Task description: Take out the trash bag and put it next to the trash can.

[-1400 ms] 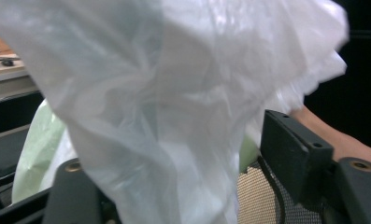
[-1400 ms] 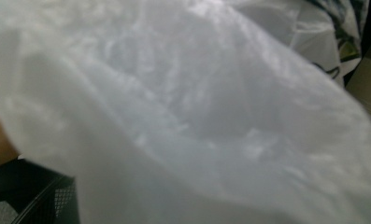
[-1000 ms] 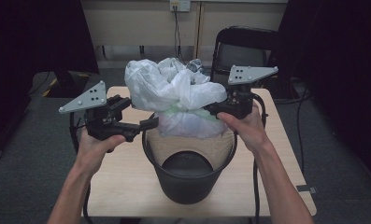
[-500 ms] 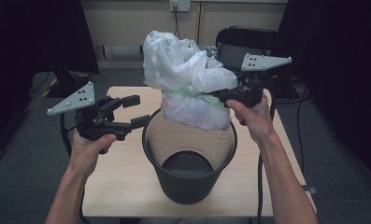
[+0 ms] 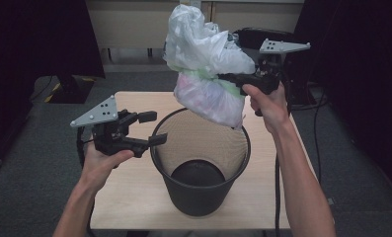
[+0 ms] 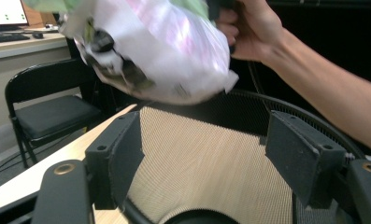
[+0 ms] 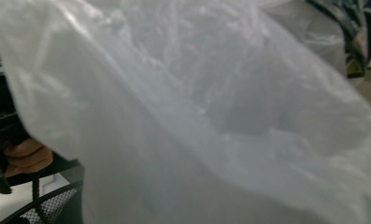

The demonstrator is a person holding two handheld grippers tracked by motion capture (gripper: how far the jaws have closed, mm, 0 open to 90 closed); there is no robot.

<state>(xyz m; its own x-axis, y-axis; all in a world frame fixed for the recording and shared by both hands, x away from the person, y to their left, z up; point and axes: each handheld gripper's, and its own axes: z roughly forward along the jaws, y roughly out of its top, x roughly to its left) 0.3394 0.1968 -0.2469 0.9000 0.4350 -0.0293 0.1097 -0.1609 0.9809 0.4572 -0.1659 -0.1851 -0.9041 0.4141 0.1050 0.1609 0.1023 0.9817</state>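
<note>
A white plastic bag point(image 5: 203, 54), stuffed with rubbish and drawn in at a green band, hangs above the far rim of a black mesh bin point(image 5: 203, 197). My right gripper point(image 5: 224, 77) is shut on the bag's neck, and the bag's bottom is clear of the rim. In the right gripper view the bag point(image 7: 197, 116) hides the jaws. My left gripper point(image 5: 152, 128) stands open at the bin's left rim with nothing between its jaws. The left gripper point(image 6: 206, 137) looks across the bin's mesh wall point(image 6: 197, 163) at the bag point(image 6: 164, 51) and the right hand point(image 6: 253, 28).
The bin stands on a small wooden table point(image 5: 129, 197). A black chair point(image 5: 253, 37) is behind the table, and wooden cabinets point(image 5: 129, 24) line the back wall. Cables point(image 5: 277, 187) trail down from both grippers. Dark floor surrounds the table.
The right gripper has lifted the bag up out of the bin and carried it rightward. The left gripper has drawn away from the bag, lower and to the left.
</note>
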